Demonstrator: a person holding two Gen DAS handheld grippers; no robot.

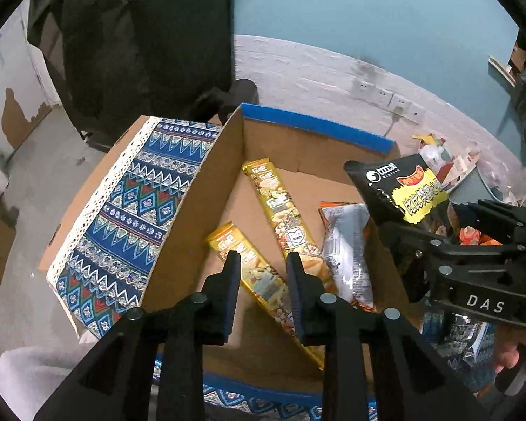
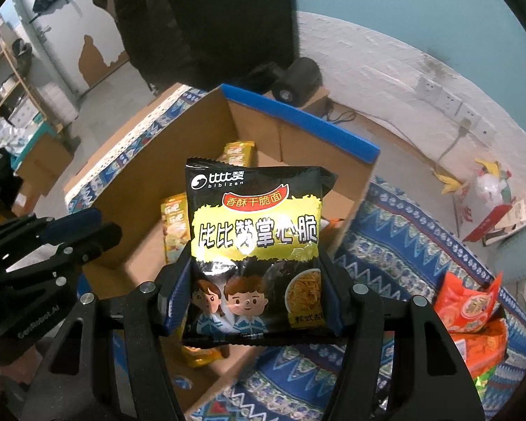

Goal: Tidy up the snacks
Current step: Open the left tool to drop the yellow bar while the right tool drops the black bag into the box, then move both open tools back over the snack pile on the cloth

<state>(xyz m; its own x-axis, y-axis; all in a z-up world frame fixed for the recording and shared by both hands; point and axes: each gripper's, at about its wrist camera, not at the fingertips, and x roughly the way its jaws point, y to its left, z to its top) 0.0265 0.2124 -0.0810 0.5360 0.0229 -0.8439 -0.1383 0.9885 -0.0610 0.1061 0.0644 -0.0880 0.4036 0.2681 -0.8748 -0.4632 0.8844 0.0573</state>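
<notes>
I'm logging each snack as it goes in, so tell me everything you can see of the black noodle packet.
The black noodle packet is a glossy, sealed plastic pouch with crimped ends, a yellow band of Chinese lettering, a red label, two cartoon children and a noodle picture. It stands upright, pinched at its lower sides by the right tool, held above the open cardboard box. Nothing else touches it.

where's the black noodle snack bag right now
The black bag is clamped in the right gripper, held above the near right edge of the cardboard box; the left wrist view shows it right of the gold packets.
</notes>
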